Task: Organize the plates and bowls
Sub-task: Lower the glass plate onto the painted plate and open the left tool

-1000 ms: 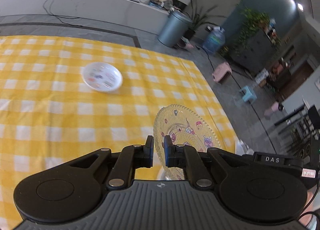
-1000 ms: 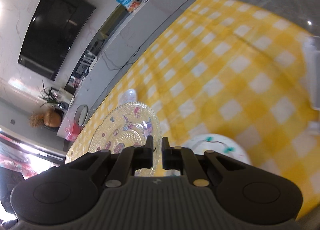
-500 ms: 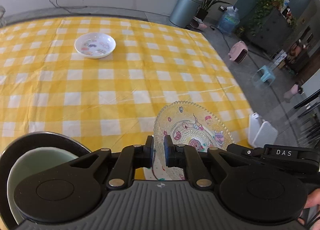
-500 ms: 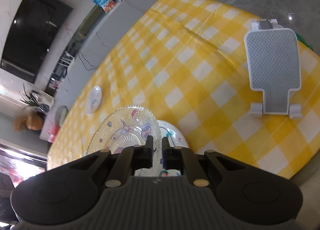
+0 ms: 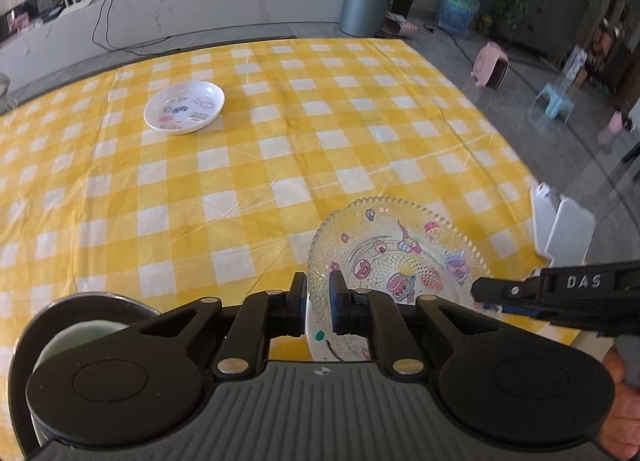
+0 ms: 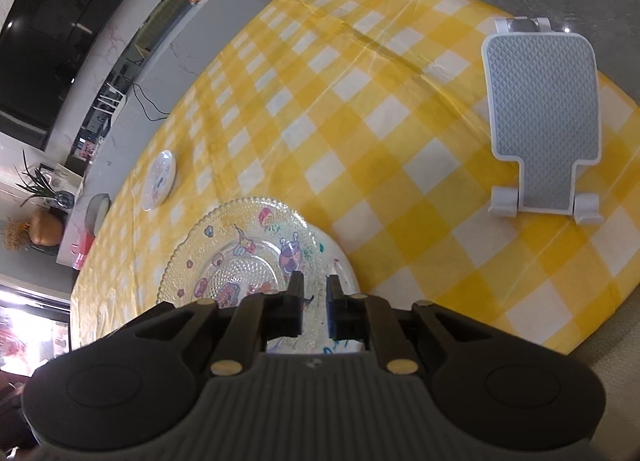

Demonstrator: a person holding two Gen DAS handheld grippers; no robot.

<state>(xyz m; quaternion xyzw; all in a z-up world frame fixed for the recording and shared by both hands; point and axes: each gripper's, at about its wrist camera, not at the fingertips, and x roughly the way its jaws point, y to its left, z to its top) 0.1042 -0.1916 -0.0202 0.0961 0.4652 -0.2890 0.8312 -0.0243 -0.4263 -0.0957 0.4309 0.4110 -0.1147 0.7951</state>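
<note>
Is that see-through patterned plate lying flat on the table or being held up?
Held up: both grippers pinch the glass plate by its rim, left gripper and right gripper, above a white plate.

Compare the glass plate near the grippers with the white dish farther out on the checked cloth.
The glass plate is clear with a beaded, scalloped rim; the white dish is opaque with a smooth rim. The glass plate sits on another white plate, with both grippers' jaws at its edge; the white dish lies alone on the tablecloth. Both are round and carry colourful cartoon pictures.
</note>
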